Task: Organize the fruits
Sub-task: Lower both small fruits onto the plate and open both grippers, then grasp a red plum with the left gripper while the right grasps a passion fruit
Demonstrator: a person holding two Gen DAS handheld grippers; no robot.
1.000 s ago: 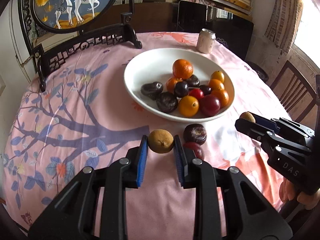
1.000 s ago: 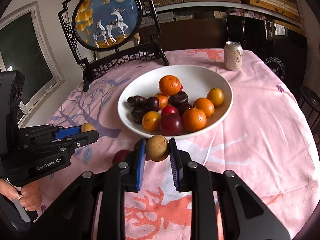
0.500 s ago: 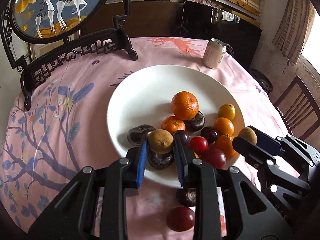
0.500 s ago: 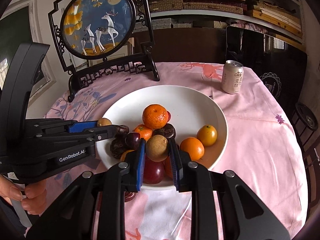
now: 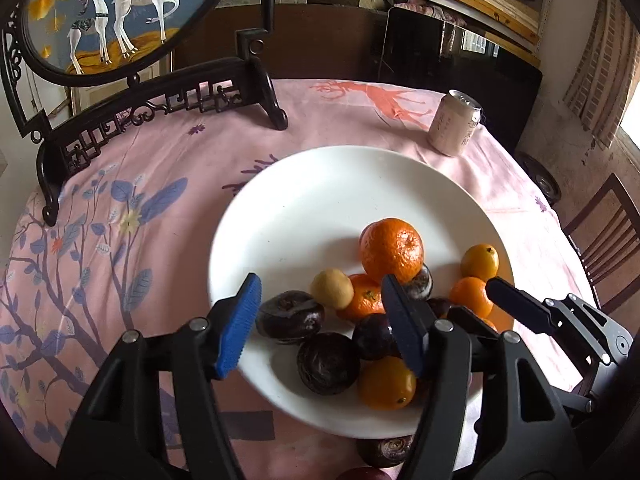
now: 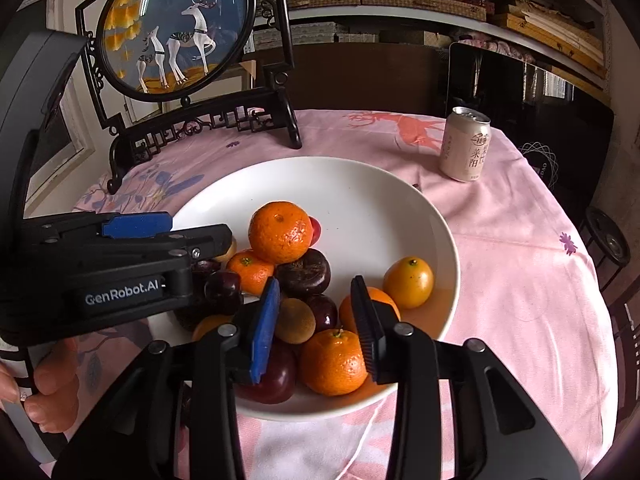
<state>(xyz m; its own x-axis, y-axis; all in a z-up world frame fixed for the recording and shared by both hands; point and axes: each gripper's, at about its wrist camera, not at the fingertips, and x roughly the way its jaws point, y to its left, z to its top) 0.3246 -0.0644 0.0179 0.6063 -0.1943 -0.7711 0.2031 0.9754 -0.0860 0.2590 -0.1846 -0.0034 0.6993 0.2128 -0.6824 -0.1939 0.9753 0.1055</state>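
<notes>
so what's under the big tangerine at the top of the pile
The big tangerine rests on a smaller tangerine and a dark purple fruit, with a red fruit peeking out behind. Whatever lies directly beneath is hidden.

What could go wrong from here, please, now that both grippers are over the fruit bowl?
1. The large orange sits on top of the heap in the white bowl; the two brown fruits just let go could nudge it into rolling.
2. The left gripper and right gripper, both open, hang close together over the pile and might knock each other or the fruit when pulling back.
3. A dark fruit lies on the cloth against the bowl's near rim and could get overlooked.
</notes>
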